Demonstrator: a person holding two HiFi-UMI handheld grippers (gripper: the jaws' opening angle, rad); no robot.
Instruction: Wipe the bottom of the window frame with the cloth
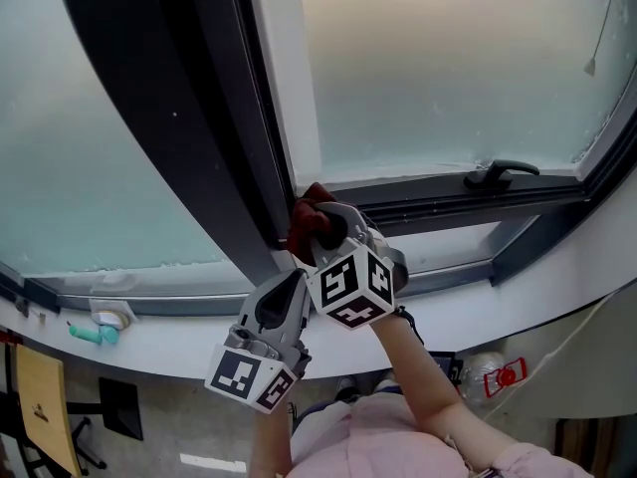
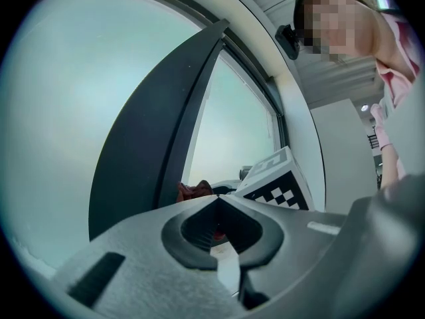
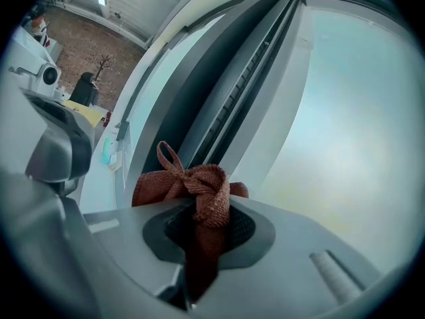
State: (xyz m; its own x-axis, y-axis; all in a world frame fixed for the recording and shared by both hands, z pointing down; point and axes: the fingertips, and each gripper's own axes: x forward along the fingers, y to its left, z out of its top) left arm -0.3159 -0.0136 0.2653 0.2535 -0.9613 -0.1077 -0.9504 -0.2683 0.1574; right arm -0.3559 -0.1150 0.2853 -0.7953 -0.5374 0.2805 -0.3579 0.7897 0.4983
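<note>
Frosted window ahead, dark frame [image 1: 438,207] below. Right gripper [image 3: 206,211] fingers clenched on cloth [image 3: 196,185], bunched just past the fingertips, at the frame's bottom corner. Left gripper [image 2: 216,199] fingers closed together, empty, just behind.

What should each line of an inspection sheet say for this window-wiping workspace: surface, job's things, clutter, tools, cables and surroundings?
Surface: white sill below the dark window frame; the panes are frosted.
Job's things: red-brown cloth, bunched, by the frame's bottom corner.
Clutter: small teal object on the sill at left; too small to identify.
Tools: right tool shut on the cloth; left tool shut and empty, just below the right one.
Cables: thin cord hanging in front of the right pane.
Surroundings: dark window handle on the right sash; yellow chair on the floor below left.
</note>
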